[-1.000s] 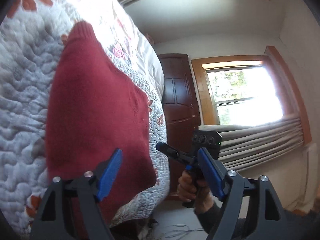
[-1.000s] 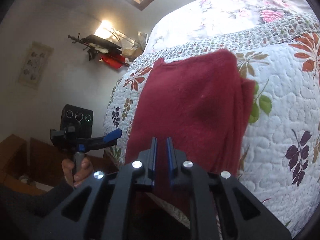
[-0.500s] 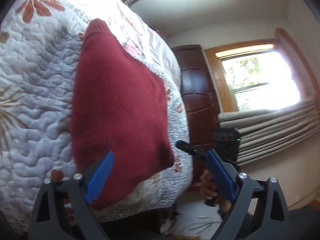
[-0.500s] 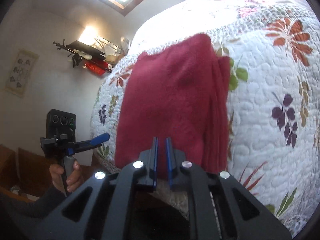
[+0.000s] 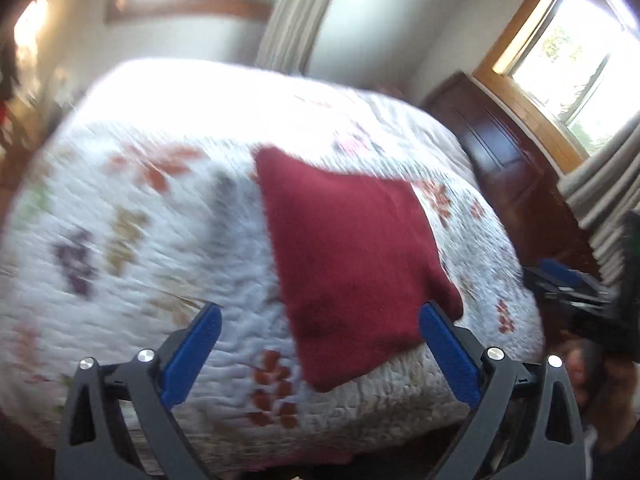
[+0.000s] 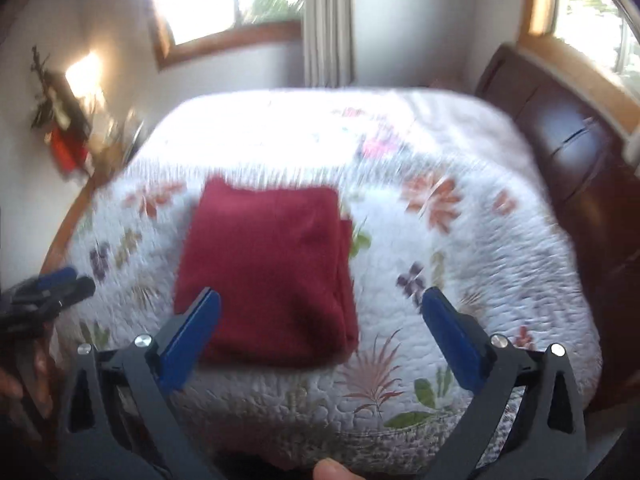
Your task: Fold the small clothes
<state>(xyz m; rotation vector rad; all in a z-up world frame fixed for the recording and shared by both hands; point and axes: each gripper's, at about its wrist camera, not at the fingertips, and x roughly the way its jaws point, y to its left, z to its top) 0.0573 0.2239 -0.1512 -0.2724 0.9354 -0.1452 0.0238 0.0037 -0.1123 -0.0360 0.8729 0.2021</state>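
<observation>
- Red sweater (image 6: 268, 272) lies folded into a compact rectangle on the floral quilt (image 6: 460, 280), close to the near edge of the bed and left of its middle in the right wrist view.
- Left gripper (image 5: 318, 354) is spread wide and holds nothing; right gripper (image 6: 320, 336) is likewise wide apart and empty. Both hang off the near edge, clear of the cloth.
- Judging by the tidy stack, the fold looks finished, so the step in hand is backing away cleanly: lift both claws straight off without brushing the near hem, or the layers may slide.
- Its long axis runs from near to far across the bed, with layered edges stacked along the right side. Which end is the collar is lost in motion blur.
</observation>
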